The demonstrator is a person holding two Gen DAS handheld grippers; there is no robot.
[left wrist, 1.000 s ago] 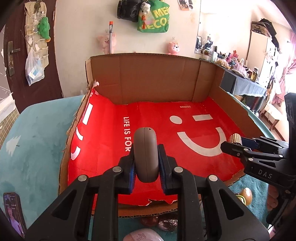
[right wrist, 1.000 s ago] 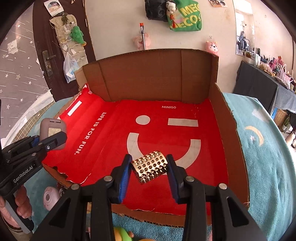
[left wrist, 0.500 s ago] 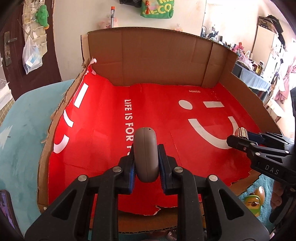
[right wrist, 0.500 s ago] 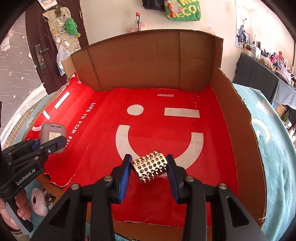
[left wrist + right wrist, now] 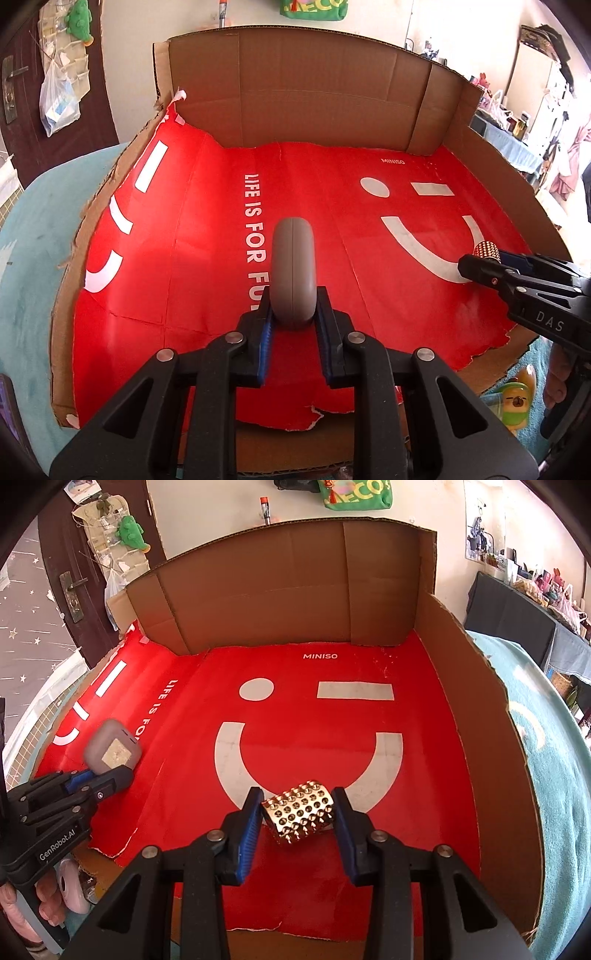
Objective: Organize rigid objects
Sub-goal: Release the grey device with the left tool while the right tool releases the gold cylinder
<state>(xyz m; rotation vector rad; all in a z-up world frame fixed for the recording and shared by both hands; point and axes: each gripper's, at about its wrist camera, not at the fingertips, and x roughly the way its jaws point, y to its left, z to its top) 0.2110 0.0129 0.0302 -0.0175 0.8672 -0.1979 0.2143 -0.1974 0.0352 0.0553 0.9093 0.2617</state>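
My left gripper [image 5: 293, 314] is shut on a grey rounded case [image 5: 293, 269], held on edge above the left part of the red box floor [image 5: 207, 229]. The case also shows in the right wrist view [image 5: 112, 751], with the left gripper [image 5: 99, 779] at the left edge. My right gripper [image 5: 297, 814] is shut on a gold studded cylinder [image 5: 299, 818] above the white smile print on the red floor [image 5: 332, 738]. In the left wrist view the cylinder [image 5: 487, 252] shows at the right gripper's [image 5: 480, 264] tip.
The cardboard box has a tall back wall [image 5: 314, 92] and a right wall [image 5: 480, 720]; its front edge is low and torn. It lies on a teal cloth [image 5: 550, 757]. Small toys lie before the box: a green-yellow figure [image 5: 517, 402] and a pink item [image 5: 70, 886].
Both grippers have moved forward over the box floor, each still holding its object. The box looks nearer and larger in both views.
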